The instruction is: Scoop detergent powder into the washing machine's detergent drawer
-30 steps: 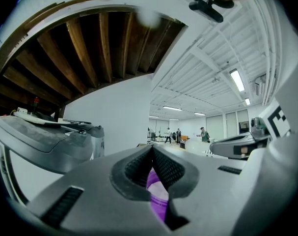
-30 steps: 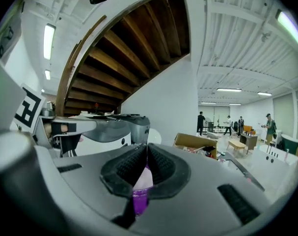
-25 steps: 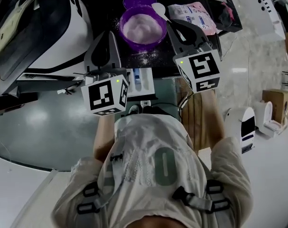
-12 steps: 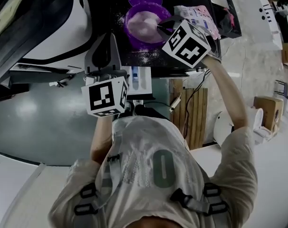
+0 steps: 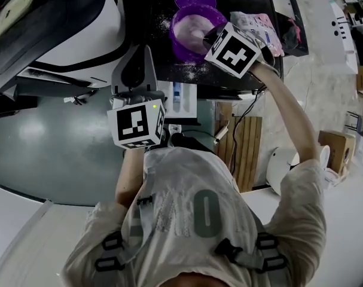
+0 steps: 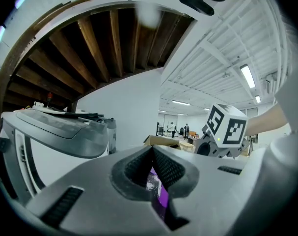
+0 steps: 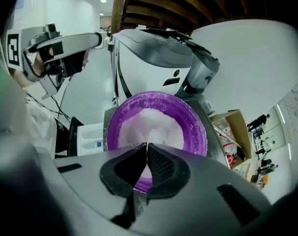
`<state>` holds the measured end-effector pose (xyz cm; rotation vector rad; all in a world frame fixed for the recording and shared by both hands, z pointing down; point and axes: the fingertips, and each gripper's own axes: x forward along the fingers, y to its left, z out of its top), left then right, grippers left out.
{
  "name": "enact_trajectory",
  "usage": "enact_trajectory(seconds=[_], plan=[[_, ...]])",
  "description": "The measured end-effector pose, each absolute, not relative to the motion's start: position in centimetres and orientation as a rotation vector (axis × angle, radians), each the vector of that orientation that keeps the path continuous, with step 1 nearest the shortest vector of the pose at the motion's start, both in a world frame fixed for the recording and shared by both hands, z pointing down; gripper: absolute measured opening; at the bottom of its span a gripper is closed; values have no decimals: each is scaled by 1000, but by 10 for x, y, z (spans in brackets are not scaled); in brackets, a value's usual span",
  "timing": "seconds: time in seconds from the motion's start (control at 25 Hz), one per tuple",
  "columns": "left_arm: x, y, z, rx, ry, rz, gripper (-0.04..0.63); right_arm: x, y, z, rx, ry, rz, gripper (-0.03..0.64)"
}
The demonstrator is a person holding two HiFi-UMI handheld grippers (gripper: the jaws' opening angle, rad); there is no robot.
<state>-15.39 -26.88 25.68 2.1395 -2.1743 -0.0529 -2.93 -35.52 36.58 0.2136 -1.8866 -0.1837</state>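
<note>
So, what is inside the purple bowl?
White powder fills the purple bowl, heaped in the middle. The right gripper covers the near part, so what lies there is hidden.

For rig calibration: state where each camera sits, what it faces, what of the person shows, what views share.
Head view: on the person's head, facing down at a round purple plastic bowl of white powder and white detergent drawer; torso, forearms show.
Left gripper view: on the left gripper, along shut jaws toward a white washing machine; right forearm shows.
Right gripper view: on the right gripper, shut on a white spoon, facing into the bowl; shirt shows.
Head and right gripper views share bowl, drawer.
</note>
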Motion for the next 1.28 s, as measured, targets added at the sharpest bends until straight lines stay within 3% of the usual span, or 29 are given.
enact_trajectory(seconds=[1.0,1.28], plan=[[-149,-261,243,2187,-2158,-62,20,-10,-369,327,633,-2296,1527,11],[-146,-268,225,2244,-2184,-50,20,14,-368,313,733,-2423,1791,11]])
